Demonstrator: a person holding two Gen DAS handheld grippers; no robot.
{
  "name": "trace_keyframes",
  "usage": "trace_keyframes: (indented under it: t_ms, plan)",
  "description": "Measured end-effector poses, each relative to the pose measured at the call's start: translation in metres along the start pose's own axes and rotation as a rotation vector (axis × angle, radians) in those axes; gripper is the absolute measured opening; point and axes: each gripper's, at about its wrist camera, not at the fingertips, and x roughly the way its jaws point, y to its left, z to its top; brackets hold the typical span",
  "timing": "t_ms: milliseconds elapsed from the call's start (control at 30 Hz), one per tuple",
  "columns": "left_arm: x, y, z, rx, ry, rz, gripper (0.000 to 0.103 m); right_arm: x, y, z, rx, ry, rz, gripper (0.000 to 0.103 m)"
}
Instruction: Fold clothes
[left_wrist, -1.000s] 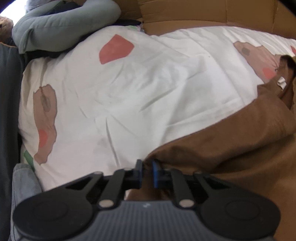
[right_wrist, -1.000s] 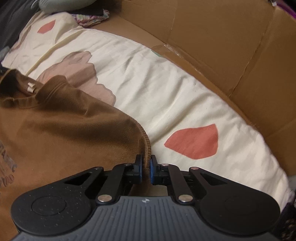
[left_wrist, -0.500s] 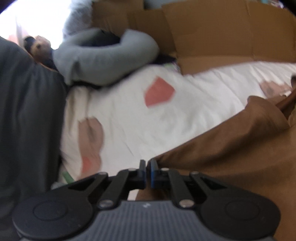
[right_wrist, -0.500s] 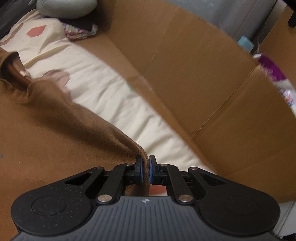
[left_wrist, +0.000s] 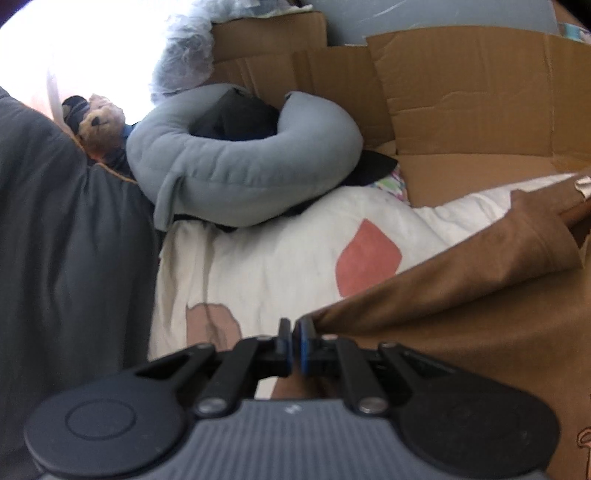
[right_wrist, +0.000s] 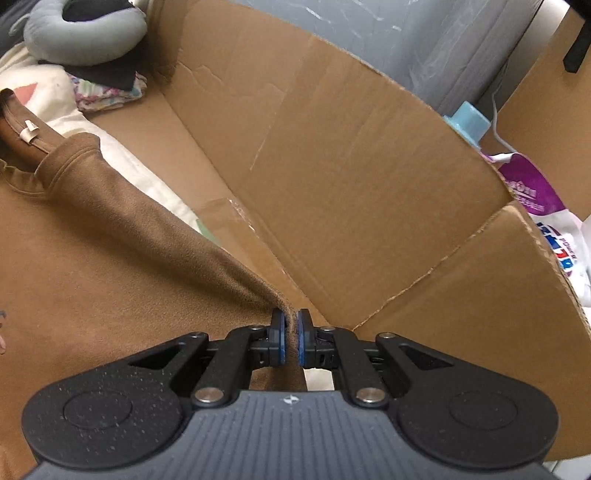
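The brown sweatshirt (right_wrist: 92, 266) is held up above the bed, stretched between the two tongs, its cloth pulled taut from each grip toward the collar. The bed is covered by a white sheet (left_wrist: 280, 266) printed with red and tan patches, and it is bordered on the far side by a large cardboard wall (right_wrist: 351, 155). A dark grey blanket (left_wrist: 66, 240) is seen at the left edge of the bed in the left wrist view. A grey curved pillow (left_wrist: 240, 177) lies at the head of the bed with dark clothing inside its curve. The left tongs (left_wrist: 294, 343) are pressed together on one edge of the sweatshirt (left_wrist: 461, 302), and the right tongs (right_wrist: 290, 338) are pinched on the other edge, a fold of cloth being gripped between the blue pads. A teddy bear (left_wrist: 99, 125) is propped beside the pillow. A small white tag (right_wrist: 30, 130) is visible inside the collar.
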Motion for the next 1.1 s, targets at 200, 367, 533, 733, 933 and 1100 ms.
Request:
trace_keyframes:
  t_ms: [200,367,533,733,933,1100]
  plan:
    - [0.013,-0.003,0.009,-0.006,0.004,0.007,0.004,0.018,-0.001,0.004,-0.001,0.022,-0.009,0.005]
    - [0.032,-0.009,0.012,0.002,0.047,0.007,0.004,0.037,0.0,0.006,0.023,0.051,0.002,0.005]
    - [0.06,-0.023,0.006,0.009,0.148,0.008,0.008,0.067,0.004,-0.003,0.075,0.134,0.077,0.009]
    - [0.052,-0.013,0.007,0.006,0.158,-0.04,0.016,0.063,0.001,-0.001,0.088,0.123,0.132,0.03]
    - [0.033,-0.013,0.024,0.01,0.09,-0.118,0.018,0.042,0.002,0.013,0.078,0.035,0.206,0.04]
    - [0.031,-0.025,0.047,0.003,0.039,-0.158,0.018,0.04,0.012,0.037,0.1,-0.024,0.237,0.04]
